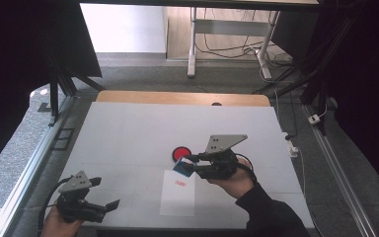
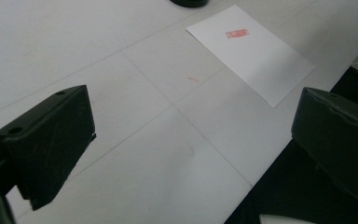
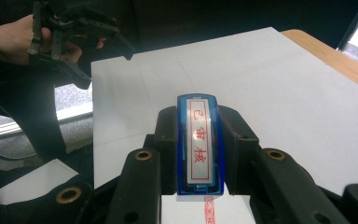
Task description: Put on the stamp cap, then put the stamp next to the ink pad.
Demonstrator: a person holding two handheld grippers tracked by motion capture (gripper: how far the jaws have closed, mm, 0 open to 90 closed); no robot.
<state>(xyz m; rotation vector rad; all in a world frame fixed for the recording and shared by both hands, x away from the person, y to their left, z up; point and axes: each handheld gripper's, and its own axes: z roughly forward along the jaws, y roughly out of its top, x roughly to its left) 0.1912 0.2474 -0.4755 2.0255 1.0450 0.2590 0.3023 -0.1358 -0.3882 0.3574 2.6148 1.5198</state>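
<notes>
Bench (image 1: 128, 133): white top, faint grid lines; bare wooden strip along its far edge.
Floor (image 1: 143, 79): grey carpet round the bench, paler beyond it.
Desk legs (image 1: 192, 44): white metal, past the bench's far edge, loose cables (image 1: 227, 49) beside.
Rails (image 1: 29, 163): aluminium, flanking the bench.
Curtains (image 1: 10, 59): black, both sides.

Dim, soft frames; pale glare on the table (image 1: 128, 133), dark murky edges.

The stamp (image 3: 198, 144) has a blue body and a white label with red characters in a red frame. The paper sheet (image 1: 178, 193) is white with a small red print. The round ink pad (image 1: 181, 153) is red in a black rim. The desk (image 1: 128, 133) is white with thin grey lines
</notes>
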